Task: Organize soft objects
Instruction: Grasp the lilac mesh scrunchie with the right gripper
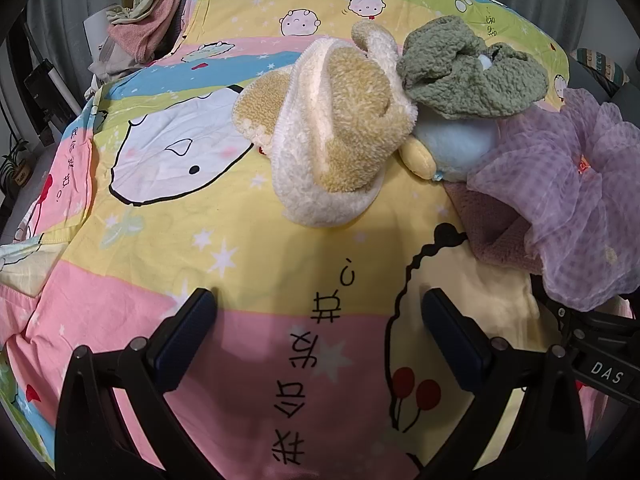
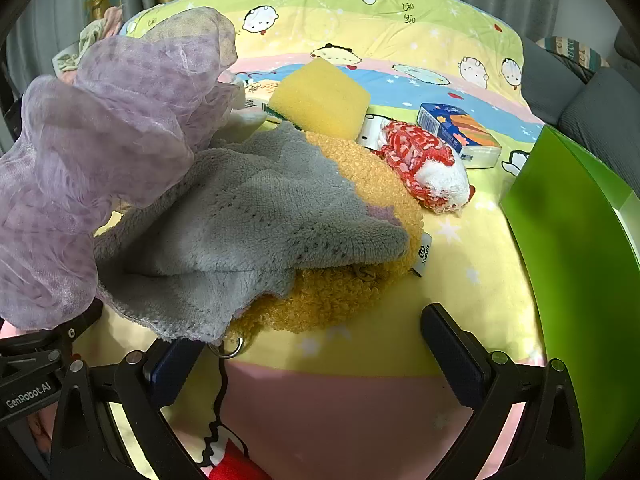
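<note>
— Green box [image 2: 576, 280] at the right edge of the right wrist view — anything in it?
— Can't tell; only its outer wall shows, cut off by the frame.
— And the soft things?
— Grey towel [image 2: 240, 232] drapes over a curly orange plush [image 2: 340, 292], just above the right gripper [image 2: 316, 328] — jaws spread wide, empty. Left gripper [image 1: 318, 304] gapes too, with a cream-and-tan plush [image 1: 332, 136] well above it at centre. Purple mesh [image 1: 568, 184] hides whatever lies beneath it.
</note>
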Available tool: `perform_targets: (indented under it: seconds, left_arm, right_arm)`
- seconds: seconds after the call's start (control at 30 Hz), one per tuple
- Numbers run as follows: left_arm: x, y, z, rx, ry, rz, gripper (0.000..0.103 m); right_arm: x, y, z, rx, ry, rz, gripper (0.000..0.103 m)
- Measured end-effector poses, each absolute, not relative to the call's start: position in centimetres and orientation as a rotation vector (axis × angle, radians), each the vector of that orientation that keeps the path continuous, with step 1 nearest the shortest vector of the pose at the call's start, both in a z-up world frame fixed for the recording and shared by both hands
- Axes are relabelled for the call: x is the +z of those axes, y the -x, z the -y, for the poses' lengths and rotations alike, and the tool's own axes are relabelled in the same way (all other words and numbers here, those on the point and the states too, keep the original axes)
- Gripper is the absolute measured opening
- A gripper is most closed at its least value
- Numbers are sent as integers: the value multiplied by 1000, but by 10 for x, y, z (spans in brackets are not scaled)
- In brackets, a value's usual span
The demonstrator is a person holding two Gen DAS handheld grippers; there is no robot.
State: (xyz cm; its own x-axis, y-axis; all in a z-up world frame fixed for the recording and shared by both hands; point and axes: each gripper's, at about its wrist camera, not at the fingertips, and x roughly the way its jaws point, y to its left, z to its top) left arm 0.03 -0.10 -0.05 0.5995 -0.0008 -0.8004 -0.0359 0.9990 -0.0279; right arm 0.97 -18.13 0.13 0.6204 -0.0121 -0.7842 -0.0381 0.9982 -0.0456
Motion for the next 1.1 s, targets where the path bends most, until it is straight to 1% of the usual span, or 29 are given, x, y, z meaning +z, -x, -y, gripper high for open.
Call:
perform_targets:
  seconds: [0.5, 0.63, 0.8, 0.97, 1.1]
  left_arm:
    - [2, 2, 0, 10, 50, -946, 102]
    - [9, 2, -11, -17, 100, -967, 102]
    - [26, 5, -35, -19, 216, -942, 100]
    - [48, 15, -40, -82, 268, -855, 100]
    - [56, 21, -30, -171, 290, -827, 100]
  right_arm:
    - [0, -9, 182, 6, 67, -908, 103]
    - [7, -8, 186, 17, 31, -972, 103]
    - [31, 11, 199, 55, -54, -985, 103]
    - [65, 33, 211, 63, -107, -896, 103]
    - [91, 42, 207, 80, -173, -818, 103]
